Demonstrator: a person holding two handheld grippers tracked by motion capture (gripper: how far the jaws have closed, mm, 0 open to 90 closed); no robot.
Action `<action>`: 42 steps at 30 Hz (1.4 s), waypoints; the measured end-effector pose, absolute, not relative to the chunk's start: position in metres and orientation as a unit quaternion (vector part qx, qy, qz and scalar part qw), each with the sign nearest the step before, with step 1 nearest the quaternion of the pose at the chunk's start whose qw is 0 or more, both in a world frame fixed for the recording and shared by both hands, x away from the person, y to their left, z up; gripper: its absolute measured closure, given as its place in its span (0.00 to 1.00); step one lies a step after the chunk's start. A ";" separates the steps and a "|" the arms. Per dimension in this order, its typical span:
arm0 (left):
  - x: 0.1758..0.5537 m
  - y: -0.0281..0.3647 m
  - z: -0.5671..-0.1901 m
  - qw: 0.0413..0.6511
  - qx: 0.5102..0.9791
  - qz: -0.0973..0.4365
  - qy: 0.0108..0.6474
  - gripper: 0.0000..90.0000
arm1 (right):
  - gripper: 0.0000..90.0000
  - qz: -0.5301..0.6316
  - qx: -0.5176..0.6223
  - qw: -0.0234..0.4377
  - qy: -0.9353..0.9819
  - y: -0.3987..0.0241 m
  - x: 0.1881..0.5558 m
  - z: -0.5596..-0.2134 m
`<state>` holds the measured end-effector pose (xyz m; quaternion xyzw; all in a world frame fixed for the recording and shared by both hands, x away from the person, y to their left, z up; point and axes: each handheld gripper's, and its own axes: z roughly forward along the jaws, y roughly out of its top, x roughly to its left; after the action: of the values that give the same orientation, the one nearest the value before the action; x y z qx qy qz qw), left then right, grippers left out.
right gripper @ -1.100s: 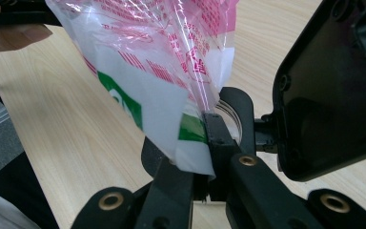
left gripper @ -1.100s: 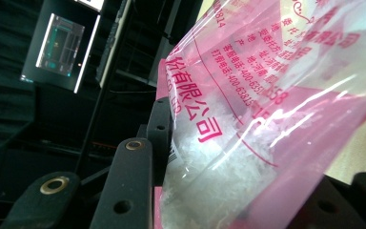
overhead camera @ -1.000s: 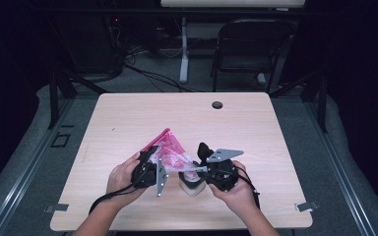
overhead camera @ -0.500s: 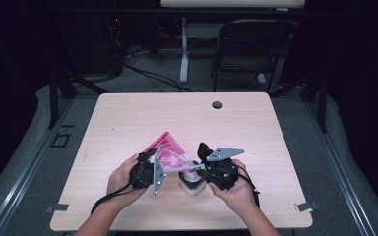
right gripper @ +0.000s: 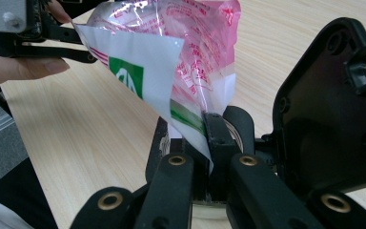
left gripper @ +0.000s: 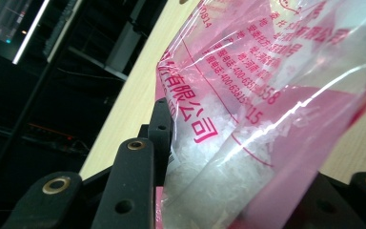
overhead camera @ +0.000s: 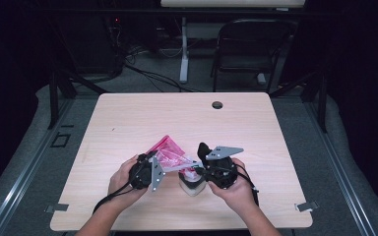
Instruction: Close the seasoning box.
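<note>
- Dark room, pale wooden table (overhead camera: pixel 128 123).
- Pink plastic bag (overhead camera: pixel 170 155) of white granules held up over a small white container (overhead camera: pixel 191 183).
- Right gripper (right gripper: pixel 205 138) is clamped tight on the bag's edge; left gripper (left gripper: pixel 209 157), part-closed, holds its body.
- Judged: emptying has barely begun.

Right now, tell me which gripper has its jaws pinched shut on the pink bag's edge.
The right gripper: its jaws are shut on the white edge of the pink bag. The left gripper has wider jaws around the bag's other end.
</note>
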<state>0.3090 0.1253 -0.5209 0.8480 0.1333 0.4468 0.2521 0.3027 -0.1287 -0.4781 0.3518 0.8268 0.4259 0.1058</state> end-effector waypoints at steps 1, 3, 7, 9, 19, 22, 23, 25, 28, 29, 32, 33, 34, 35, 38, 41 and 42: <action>0.309 0.126 -0.521 0.254 0.849 0.442 0.136 0.76 | 0.99 0.426 0.352 0.106 0.827 -0.129 0.303 -0.478; 0.311 0.127 -0.522 0.258 0.852 0.433 0.142 0.76 | 0.99 0.425 0.352 0.107 0.827 -0.128 0.303 -0.478; 0.314 0.130 -0.523 0.270 0.856 0.413 0.154 0.76 | 0.99 0.429 0.348 0.108 0.826 -0.127 0.302 -0.478; 0.315 0.131 -0.524 0.277 0.857 0.404 0.160 0.76 | 0.98 0.428 0.348 0.107 0.827 -0.126 0.302 -0.478; 0.320 0.134 -0.527 0.301 0.860 0.370 0.181 0.77 | 0.94 0.452 0.353 0.094 0.814 -0.129 0.302 -0.475; 0.321 0.134 -0.528 0.303 0.862 0.362 0.183 0.77 | 0.90 0.453 0.353 0.096 0.813 -0.128 0.301 -0.475; 0.321 0.135 -0.528 0.305 0.863 0.359 0.184 0.77 | 0.90 0.451 0.350 0.096 0.815 -0.128 0.302 -0.475; 0.322 0.135 -0.529 0.310 0.863 0.353 0.187 0.77 | 0.88 0.453 0.349 0.094 0.815 -0.127 0.301 -0.475; 0.323 0.136 -0.530 0.314 0.863 0.346 0.192 0.77 | 0.83 0.457 0.347 0.096 0.813 -0.126 0.301 -0.476; 0.324 0.136 -0.530 0.317 0.863 0.342 0.195 0.77 | 0.81 0.459 0.346 0.095 0.813 -0.126 0.301 -0.476; 0.325 0.137 -0.532 0.322 0.863 0.333 0.199 0.77 | 0.75 0.468 0.344 0.096 0.809 -0.125 0.301 -0.475; 0.326 0.137 -0.532 0.323 0.865 0.329 0.200 0.77 | 0.73 0.471 0.342 0.098 0.807 -0.125 0.301 -0.475; 0.326 0.137 -0.532 0.326 0.864 0.325 0.202 0.77 | 0.71 0.474 0.342 0.100 0.805 -0.125 0.301 -0.475; 0.327 0.137 -0.533 0.326 0.866 0.321 0.203 0.77 | 0.71 0.474 0.341 0.101 0.805 -0.125 0.301 -0.475; 0.328 0.138 -0.533 0.329 0.867 0.312 0.208 0.77 | 0.68 0.477 0.341 0.100 0.804 -0.125 0.301 -0.475; 0.330 0.138 -0.535 0.335 0.867 0.302 0.214 0.78 | 0.66 0.477 0.342 0.103 0.803 -0.125 0.301 -0.475; 0.330 0.139 -0.535 0.335 0.868 0.297 0.216 0.78 | 0.66 0.476 0.342 0.103 0.804 -0.125 0.301 -0.475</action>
<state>0.3303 0.1388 -0.5350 0.8676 0.2161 0.2973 0.3351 0.3009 -0.1250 -0.4755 0.3415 0.8037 0.4761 0.1035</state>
